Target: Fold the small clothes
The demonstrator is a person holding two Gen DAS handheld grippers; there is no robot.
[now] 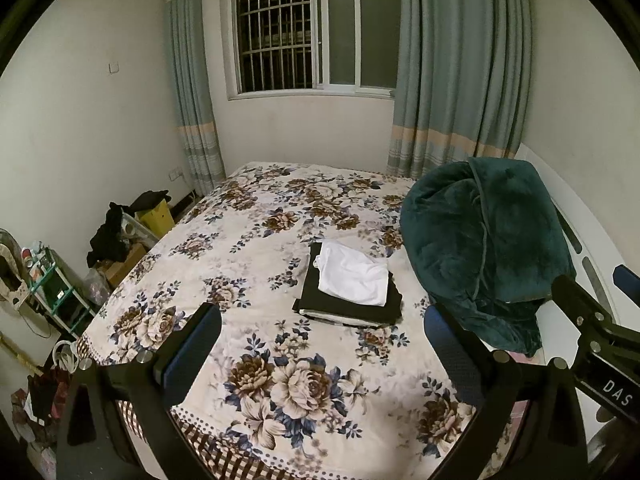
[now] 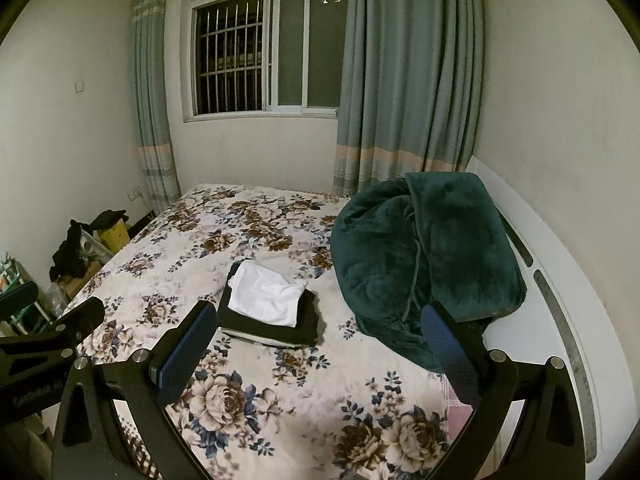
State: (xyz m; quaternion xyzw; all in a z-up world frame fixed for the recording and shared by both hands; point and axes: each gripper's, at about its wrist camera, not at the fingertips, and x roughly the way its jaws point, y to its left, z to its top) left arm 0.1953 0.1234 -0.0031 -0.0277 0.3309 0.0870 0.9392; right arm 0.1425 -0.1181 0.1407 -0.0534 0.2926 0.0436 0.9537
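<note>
A folded white garment point(image 1: 354, 276) lies on top of a stack of folded black clothes point(image 1: 316, 300) in the middle of the floral bed point(image 1: 248, 232). The same white garment point(image 2: 266, 293) and black stack point(image 2: 308, 326) show in the right wrist view. My left gripper point(image 1: 320, 356) is open and empty, held above the bed's near end, short of the stack. My right gripper point(image 2: 320, 350) is open and empty, also short of the stack. The right gripper shows at the right edge of the left wrist view point(image 1: 592, 320).
A bundled dark green blanket point(image 1: 480, 248) sits on the bed's right side next to the stack, by the white headboard point(image 2: 560, 300). Boxes, dark clothes and a shelf point(image 1: 52, 284) crowd the floor on the left. A window and curtains stand behind.
</note>
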